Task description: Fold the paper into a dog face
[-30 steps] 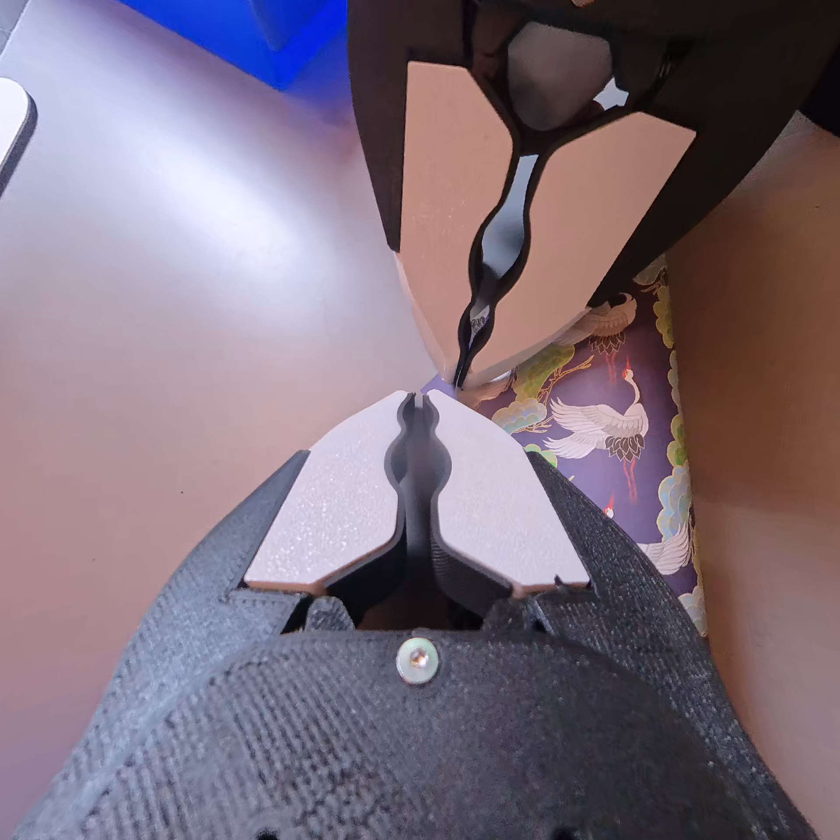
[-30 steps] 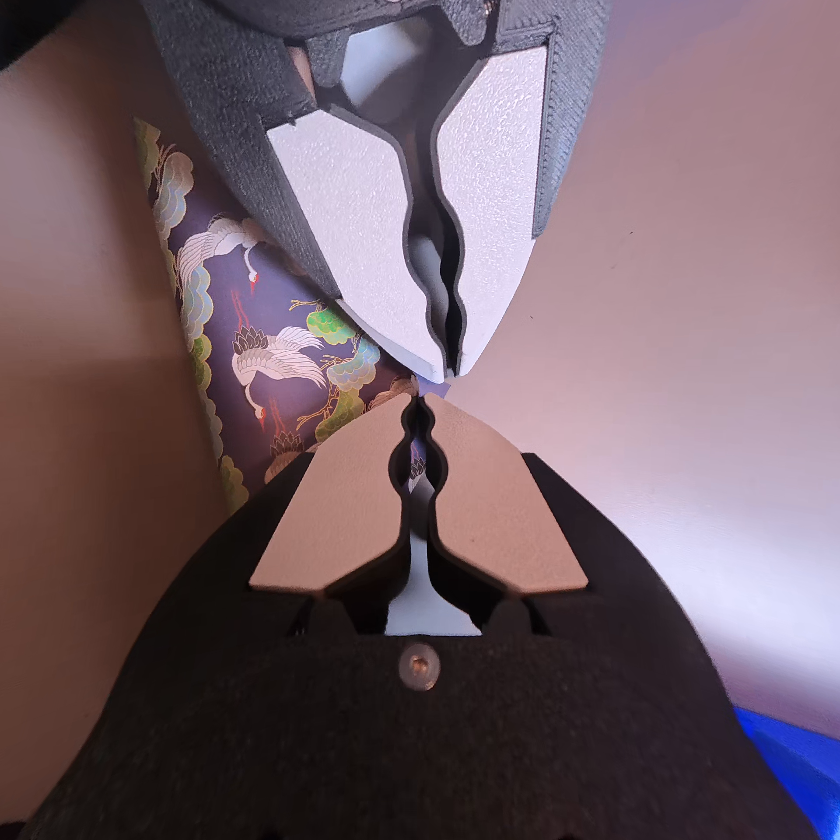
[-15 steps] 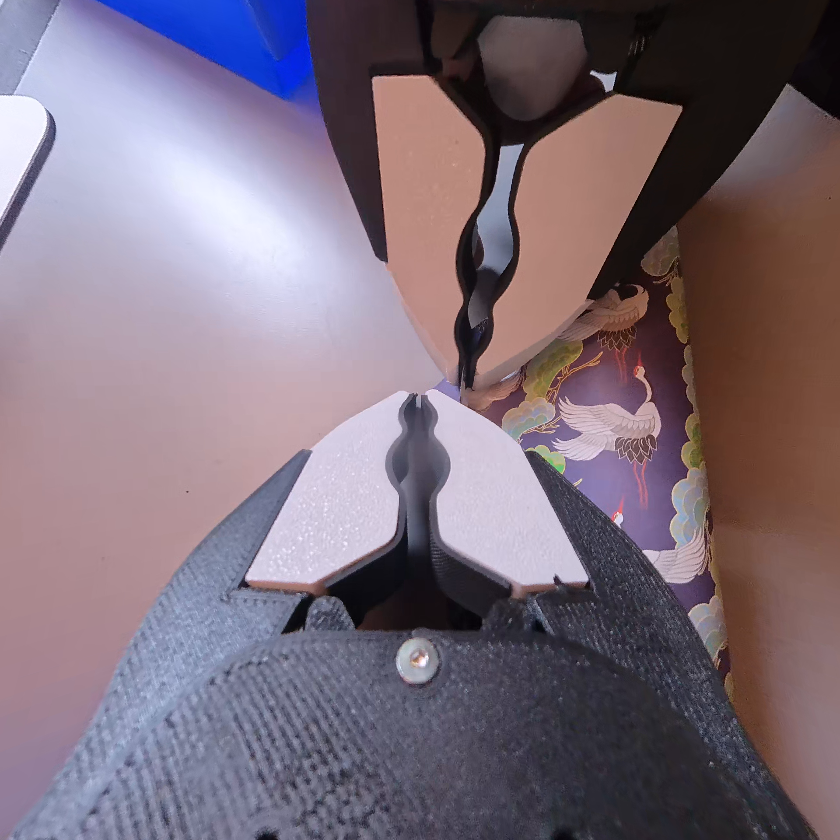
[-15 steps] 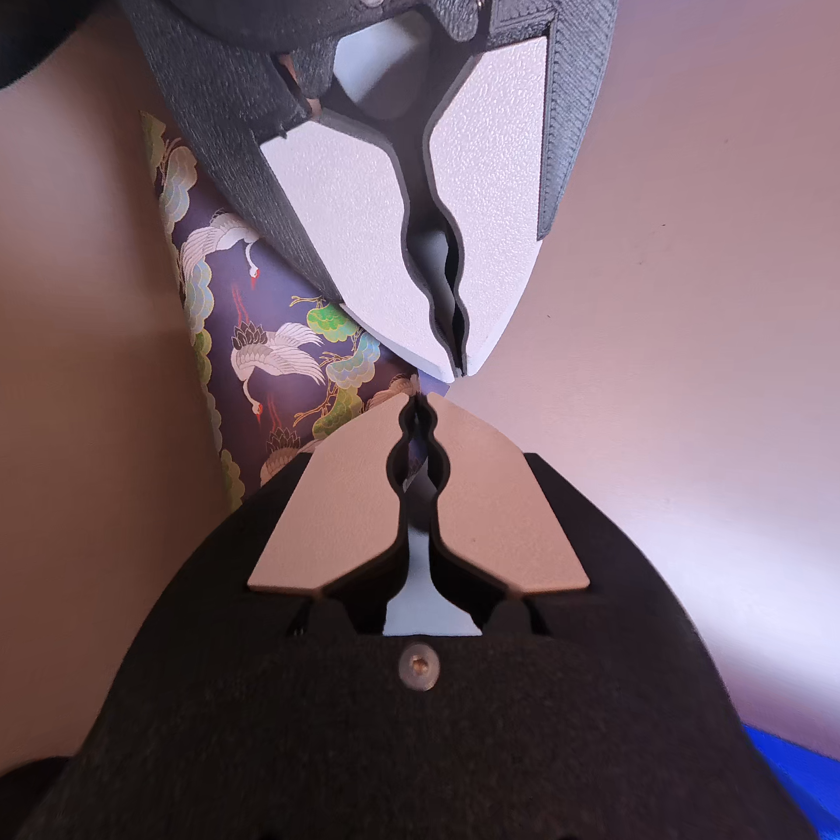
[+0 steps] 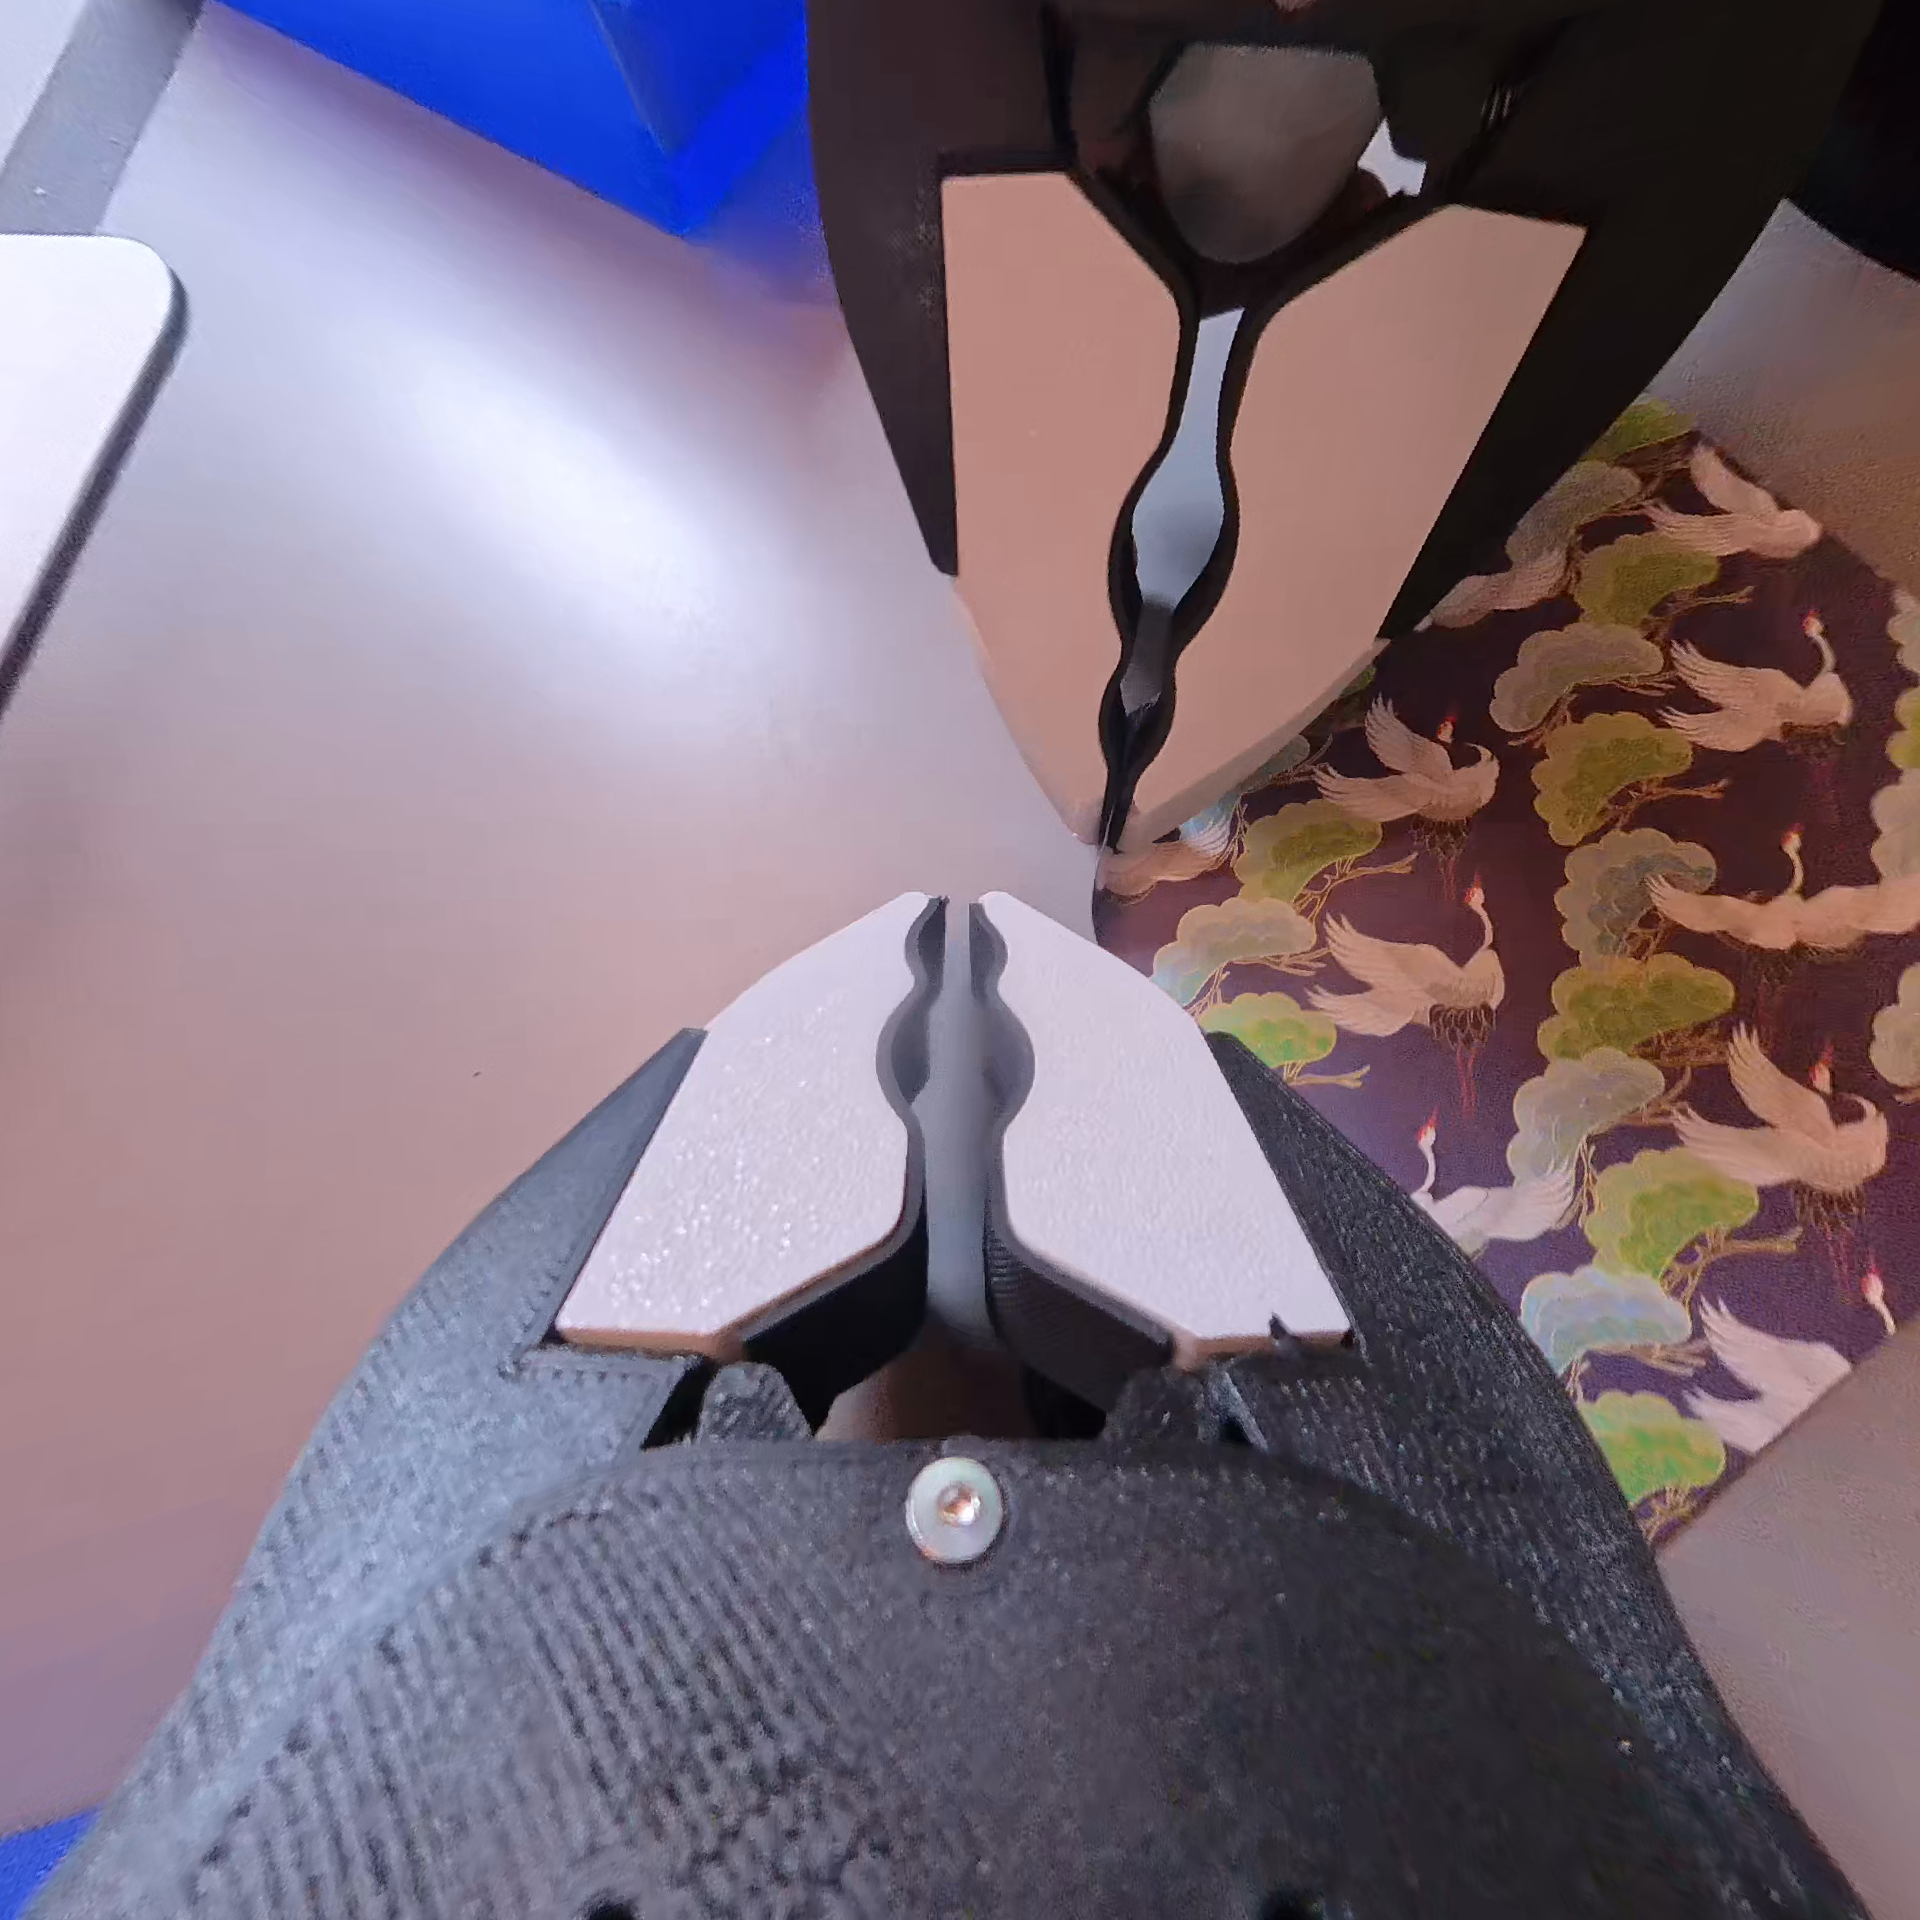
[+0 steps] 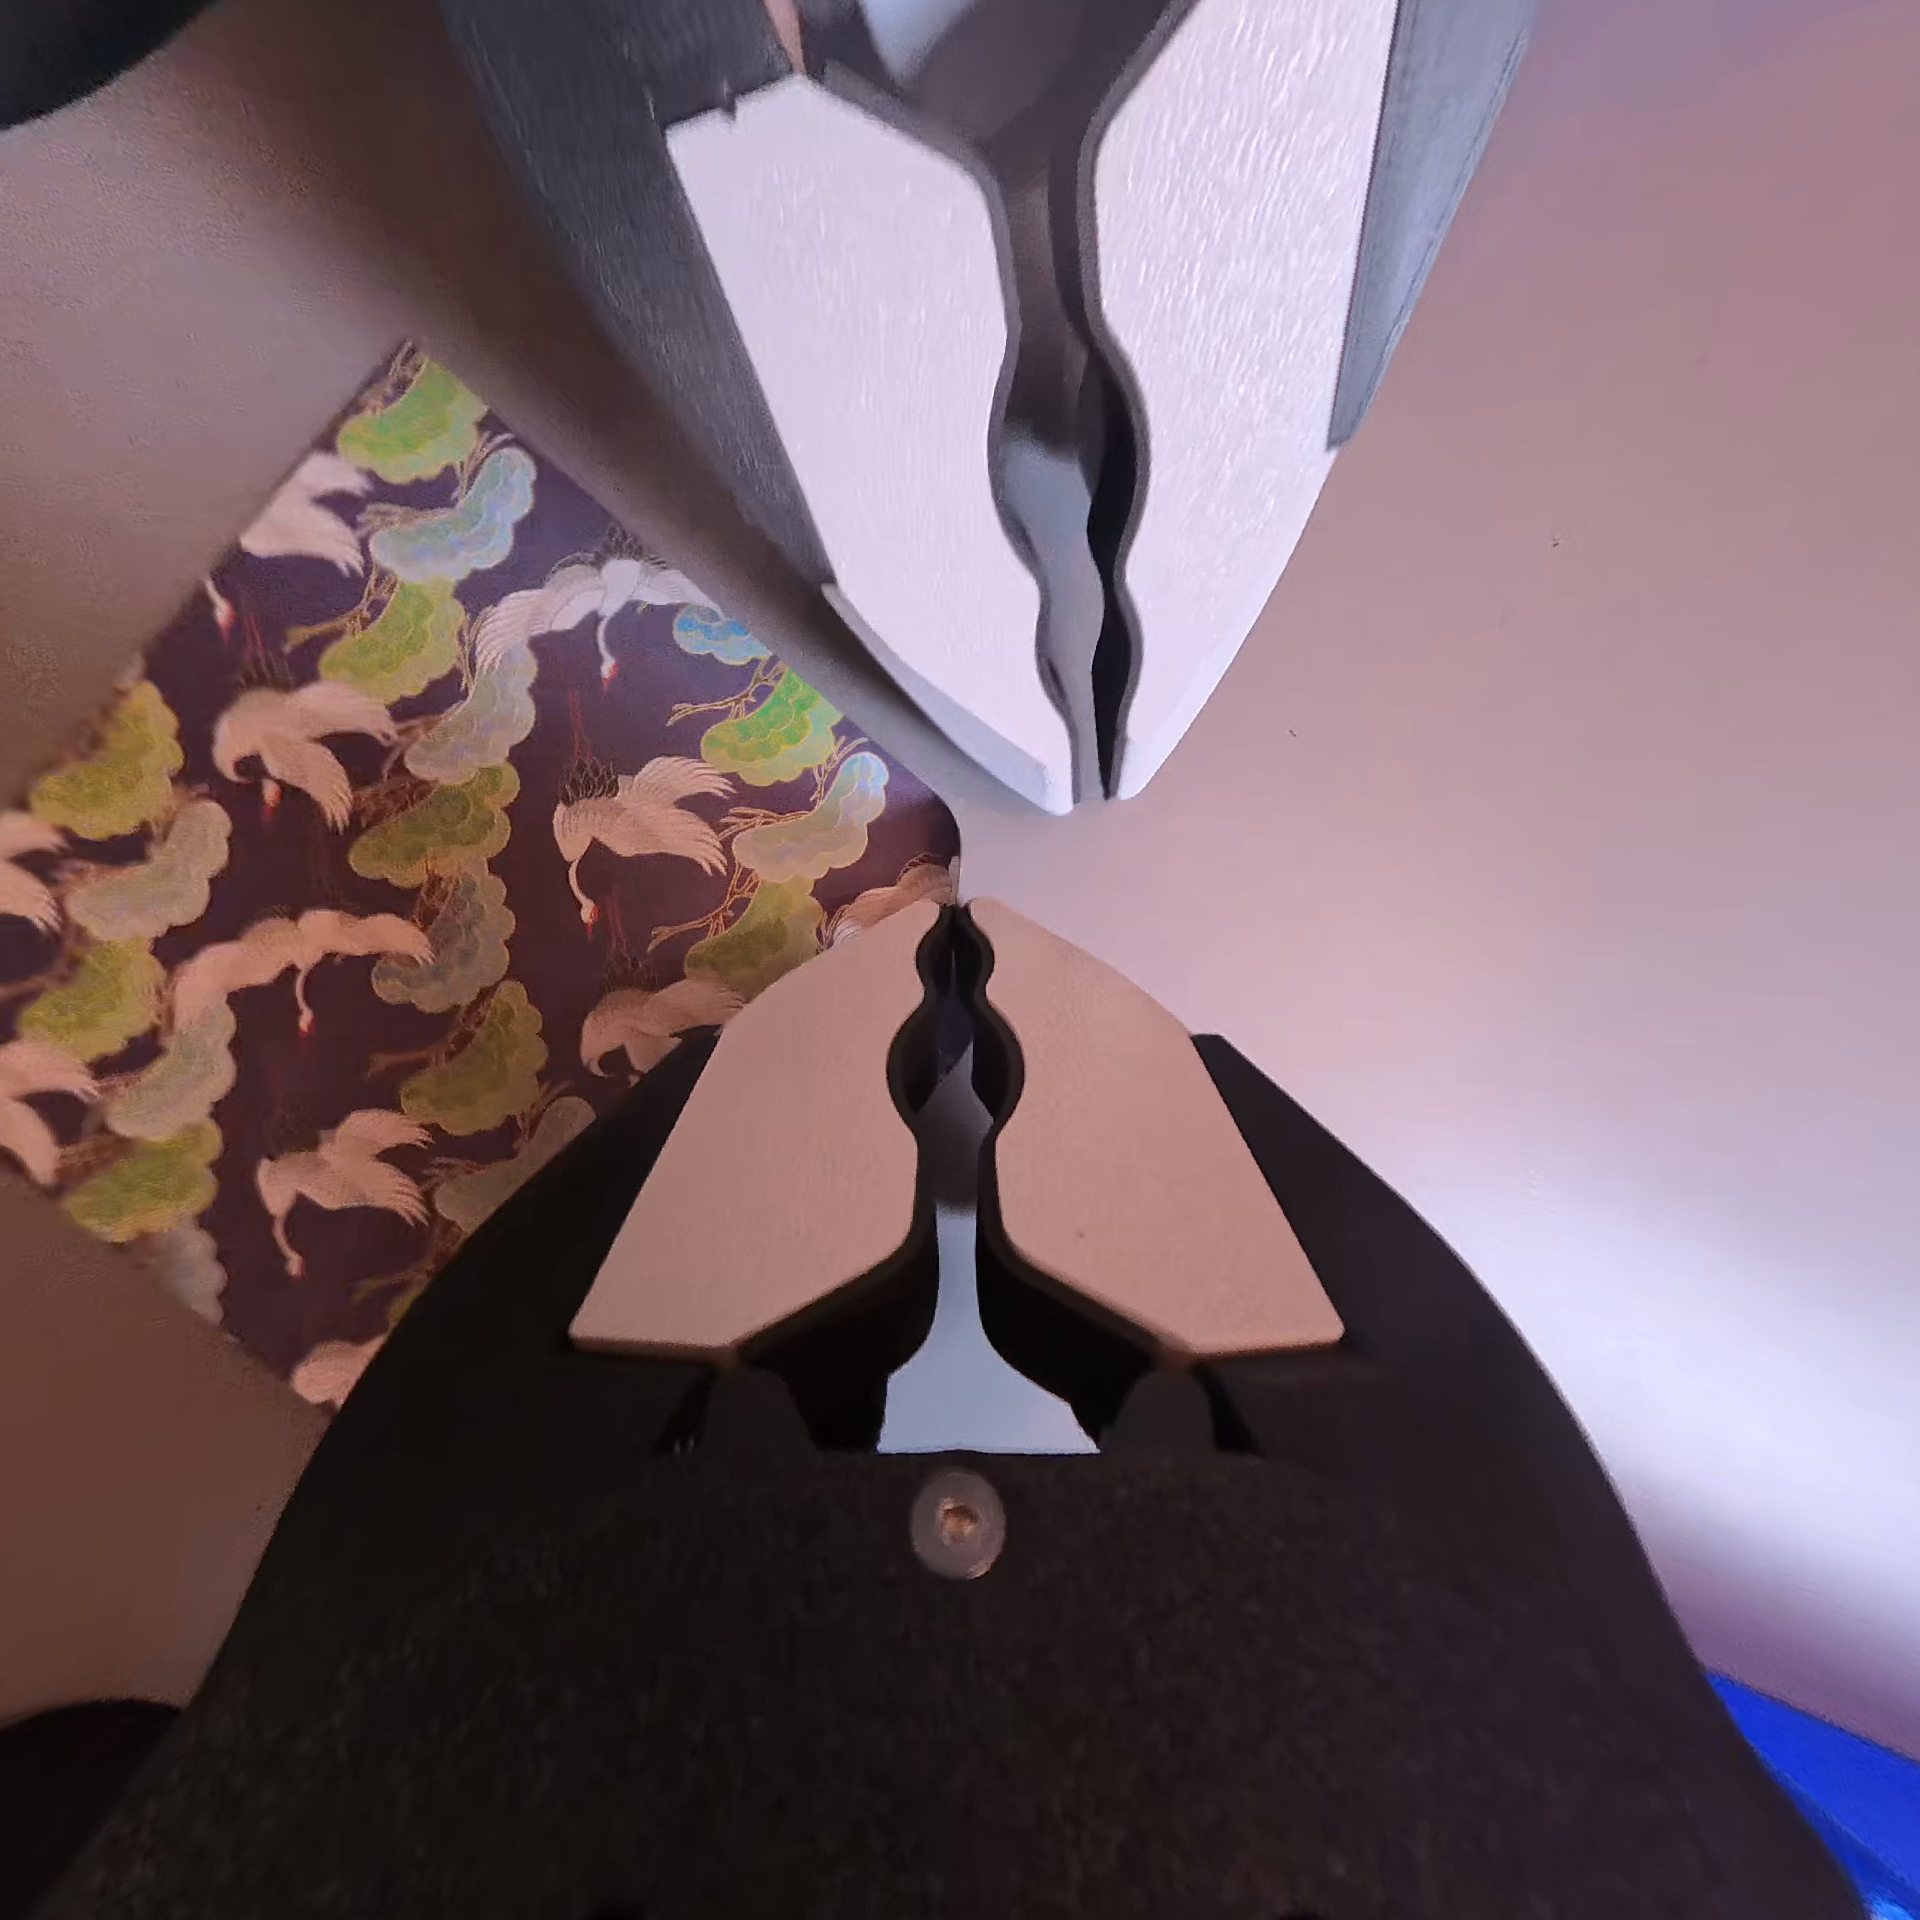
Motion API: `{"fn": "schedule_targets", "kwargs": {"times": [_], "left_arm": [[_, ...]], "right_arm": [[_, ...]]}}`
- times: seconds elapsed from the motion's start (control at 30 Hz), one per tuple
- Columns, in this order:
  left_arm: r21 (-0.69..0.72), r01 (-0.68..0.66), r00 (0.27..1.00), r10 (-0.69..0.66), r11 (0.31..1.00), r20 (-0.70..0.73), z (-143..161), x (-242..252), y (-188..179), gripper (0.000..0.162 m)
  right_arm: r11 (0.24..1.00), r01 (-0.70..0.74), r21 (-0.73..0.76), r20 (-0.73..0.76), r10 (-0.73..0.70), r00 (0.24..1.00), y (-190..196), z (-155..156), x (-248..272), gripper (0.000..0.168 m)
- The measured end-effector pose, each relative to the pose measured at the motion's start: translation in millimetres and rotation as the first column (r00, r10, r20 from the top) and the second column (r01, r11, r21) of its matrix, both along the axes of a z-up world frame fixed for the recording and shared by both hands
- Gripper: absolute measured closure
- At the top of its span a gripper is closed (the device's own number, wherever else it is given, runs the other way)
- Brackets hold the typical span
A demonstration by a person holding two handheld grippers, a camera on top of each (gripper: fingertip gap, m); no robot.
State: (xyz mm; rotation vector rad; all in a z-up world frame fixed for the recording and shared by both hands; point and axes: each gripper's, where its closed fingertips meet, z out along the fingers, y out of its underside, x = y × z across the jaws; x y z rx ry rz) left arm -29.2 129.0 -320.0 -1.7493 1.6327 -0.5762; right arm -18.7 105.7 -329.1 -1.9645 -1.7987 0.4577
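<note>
- Pale mauve table (image 5: 416, 675), left half of the left wrist view: bare, with a blue object (image 5: 582, 94) at the upper edge.
- Grey-padded left gripper (image 5: 958, 906), lower centre: its fingers stand a narrow slit apart and hold nothing. A second ago the tips were together against the sheet's corner; they now sit just beside it, apart from it.
- Tan-padded right gripper (image 5: 1114, 836), upper centre: its tips meet and point down onto the near corner of the paper. Whether that corner is pinched between them or merely pressed cannot be told.
- Purple crane-patterned paper (image 5: 1558, 987), right of frame: it lies flat on the table, and far more of its printed face shows than before, when only a narrow strip was visible.
- Reading: the left claw appears to have let go, leaving the corner to the right one. The sheet looks set down for a crease, and the dog face is probably at an early stage.
</note>
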Motion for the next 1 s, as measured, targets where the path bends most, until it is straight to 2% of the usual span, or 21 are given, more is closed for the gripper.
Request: {"fn": "schedule_targets", "kwargs": {"times": [0.1, 0.17, 0.23, 0.33, 0.37, 0.4, 0.43, 0.5, 0.53, 0.57, 0.63, 0.7, 0.8, 0.9, 1.0], "left_arm": [[0.024, -0.037, 0.998, 0.036, 0.999, 0.046, 13.3, -7.2, 6.0, 0.158], [0.063, -0.097, 0.989, 0.09, 0.993, 0.115, 30.7, -12.8, 16.7, 0.159], [0.118, -0.183, 0.956, 0.149, 0.976, 0.251, 63.5, -19.7, 30.2, 0.159], [0.167, -0.327, 0.856, 0.217, 0.93, 0.469, 120.9, -39.0, 46.2, 0.162], [0.167, -0.349, 0.832, 0.223, 0.922, 0.508, 133.6, -45.2, 47.2, 0.162], [0.165, -0.358, 0.822, 0.227, 0.919, 0.522, 140.5, -50.0, 46.9, 0.162], [0.16, -0.354, 0.826, 0.228, 0.921, 0.516, 141.9, -52.9, 45.3, 0.162], [0.153, -0.328, 0.85, 0.221, 0.932, 0.479, 134.4, -53.7, 39.3, 0.162], [0.14, -0.293, 0.874, 0.205, 0.946, 0.44, 124.7, -50.3, 33.7, 0.162], [0.117, -0.253, 0.902, 0.19, 0.96, 0.388, 111.5, -45.6, 27.5, 0.162], [0.067, -0.163, 0.949, 0.138, 0.984, 0.285, 83.4, -33.1, 11.7, 0.162], [0.046, -0.087, 0.981, 0.078, 0.995, 0.177, 58.5, -22.4, -4.4, 0.161], [-0.005, 0.004, 0.999, -0.004, 1.0, 0.044, 25.2, -10.6, -26.4, 0.162], [-0.008, 0.007, 0.999, -0.007, 1.0, -0.035, 1.2, -4.2, -27.2, 0.162], [-0.025, -0.004, 0.996, 0.002, 1.0, -0.094, -8.0, -5.0, -25.6, 0.162]], "right_arm": [[0.999, 0.013, 0.035, -0.017, -0.012, 1.0, 6.1, 6.1, 1.0, 0.168], [0.992, 0.047, 0.115, -0.046, -0.042, 0.998, 20.5, 24.5, 5.2, 0.168], [0.945, 0.112, 0.307, -0.127, -0.076, 0.989, 43.3, 69.4, 11.7, 0.168], [0.777, 0.226, 0.588, -0.308, -0.044, 0.951, 51.9, 164.3, 22.1, 0.168], [0.724, 0.212, 0.657, -0.313, 0.006, 0.95, 43.2, 183.7, 24.0, 0.168], [0.7, 0.168, 0.694, -0.282, 0.049, 0.958, 31.6, 188.2, 23.7, 0.168], [0.729, 0.109, 0.676, -0.234, 0.072, 0.97, 18.9, 176.0, 22.0, 0.168], [0.875, -0.027, 0.484, -0.148, 0.112, 0.983, -12.5, 119.2, 15.5, 0.168], [0.921, -0.076, 0.383, -0.109, 0.127, 0.986, -25.2, 89.0, 15.2, 0.168], [0.944, -0.106, 0.313, -0.068, 0.133, 0.989, -33.3, 64.0, 17.4, 0.168], [0.975, -0.145, 0.166, -0.053, 0.155, 0.986, -53.0, 34.7, 18.4, 0.168], [0.984, -0.179, 0.018, -0.079, 0.18, 0.98, -77.0, 24.9, 14.6, 0.168], [0.977, -0.197, -0.079, -0.087, 0.19, 0.978, -92.3, 18.2, 13.4, 0.168], [0.948, -0.234, -0.216, -0.154, 0.204, 0.967, -111.2, 20.0, 8.8, 0.168], [0.928, -0.256, -0.27, -0.216, 0.201, 0.956, -117.7, 25.4, 3.2, 0.168]]}}
